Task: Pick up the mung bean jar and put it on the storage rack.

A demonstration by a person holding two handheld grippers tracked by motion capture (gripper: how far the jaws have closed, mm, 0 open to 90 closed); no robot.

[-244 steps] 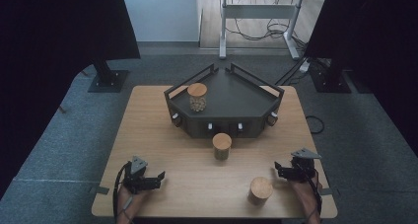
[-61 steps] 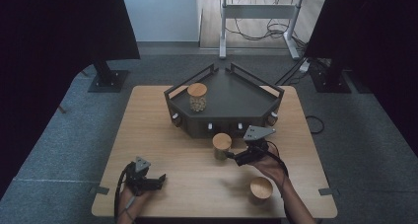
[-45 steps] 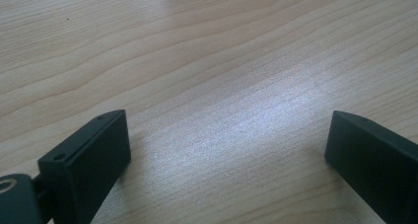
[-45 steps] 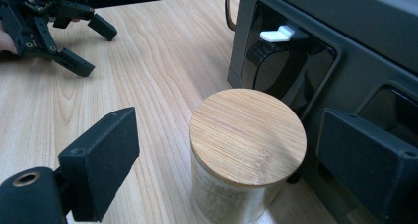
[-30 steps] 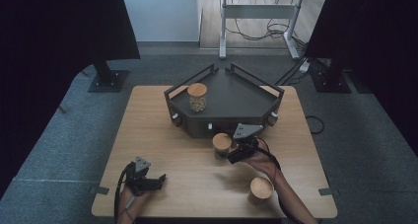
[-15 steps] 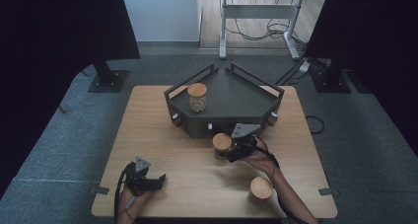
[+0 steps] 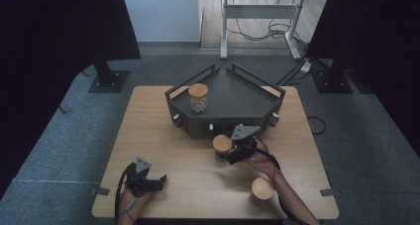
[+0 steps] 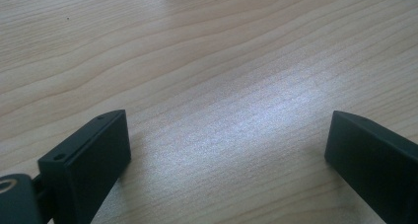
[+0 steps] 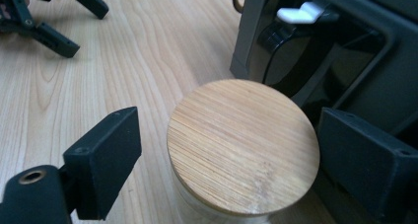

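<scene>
High view: three jars (image 7: 222, 144), two grippers (image 7: 236, 153).

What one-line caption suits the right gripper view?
Right gripper, jaws closing, straddles a bamboo-lidded jar beside the black tray.

no readable text, labels or numbers

high view: dim, dark edges | gripper views: bright, soft glare on wood, near jaws blurred
</scene>
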